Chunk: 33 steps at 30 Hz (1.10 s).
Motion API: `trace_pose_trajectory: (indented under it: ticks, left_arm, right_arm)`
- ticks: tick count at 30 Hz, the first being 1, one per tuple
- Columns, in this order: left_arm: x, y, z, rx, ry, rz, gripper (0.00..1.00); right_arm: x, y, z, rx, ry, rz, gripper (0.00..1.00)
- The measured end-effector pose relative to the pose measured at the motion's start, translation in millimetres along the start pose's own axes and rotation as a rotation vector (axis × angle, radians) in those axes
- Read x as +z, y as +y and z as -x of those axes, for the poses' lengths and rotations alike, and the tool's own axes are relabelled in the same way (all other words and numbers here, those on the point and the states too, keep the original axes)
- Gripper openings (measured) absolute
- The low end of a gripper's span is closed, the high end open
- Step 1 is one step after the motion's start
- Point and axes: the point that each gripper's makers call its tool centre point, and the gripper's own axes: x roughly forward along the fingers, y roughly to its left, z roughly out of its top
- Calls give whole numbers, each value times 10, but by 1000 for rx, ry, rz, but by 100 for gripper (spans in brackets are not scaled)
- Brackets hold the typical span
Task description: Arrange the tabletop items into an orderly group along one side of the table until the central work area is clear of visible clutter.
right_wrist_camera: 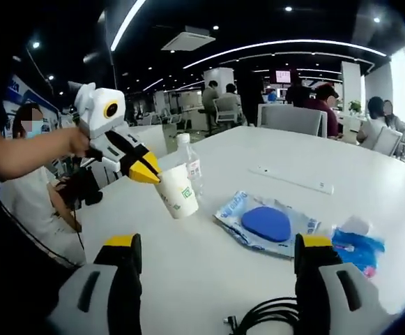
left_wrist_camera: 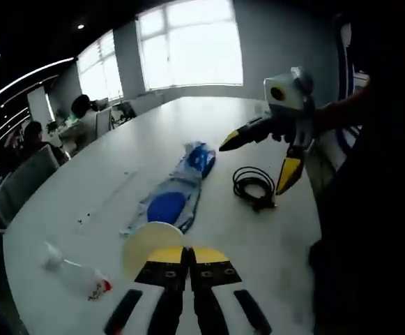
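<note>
Left gripper view: left gripper (left_wrist_camera: 188, 257) clamps a paper cup (left_wrist_camera: 152, 246); right gripper (left_wrist_camera: 258, 157), jaws apart, hangs at two o'clock; plastic bag (left_wrist_camera: 176, 192), cable (left_wrist_camera: 254, 185), bottle (left_wrist_camera: 77, 274) uncollected mid-table (left_wrist_camera: 209, 118).

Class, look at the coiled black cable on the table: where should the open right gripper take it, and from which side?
Probably from above with the right gripper, jaws straddling bunched strands of the cable. It lies flat in a loose loop on the table, so a sideways approach has nothing to catch; pinching several strands should lift the coil. The left gripper holds a paper cup.
</note>
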Motion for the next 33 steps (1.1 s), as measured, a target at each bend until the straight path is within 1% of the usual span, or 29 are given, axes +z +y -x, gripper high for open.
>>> trace_pose_trajectory:
  ticks: [3, 6, 8, 10, 16, 20, 27, 29, 31, 33]
  left_arm:
    - [-11, 100, -38, 17, 13, -20, 0]
    - [-26, 170, -73, 25, 28, -37, 0]
    - [-52, 222, -105, 35, 50, -52, 0]
    - [-71, 285, -133, 51, 64, -61, 0]
    - [-74, 375, -240, 53, 78, -76, 0]
    - [-110, 427, -322, 58, 105, -109, 0]
    - [-142, 524, -454, 70, 155, -163, 0]
    - [-160, 553, -499, 68, 170, -166, 0]
    - [-191, 591, -525, 80, 191, -183, 0]
    - [-206, 586, -557, 77, 202, -192, 0]
  right_arm:
    - [-49, -117, 78, -30, 1, -15, 93]
    - [-76, -187, 138, -52, 3, -28, 96]
    - [-93, -226, 178, -70, 9, -26, 99]
    - [-112, -256, 209, -75, 13, -20, 99]
    - [-201, -397, 294, -111, 23, -36, 99]
    - [-217, -445, 336, -128, 22, -43, 99]
    - [-313, -543, 411, -155, 32, -60, 99]
    - [-348, -577, 440, -164, 35, -71, 99]
    - [-372, -595, 456, -170, 37, -75, 98]
    - [-400, -616, 479, -178, 40, -81, 98]
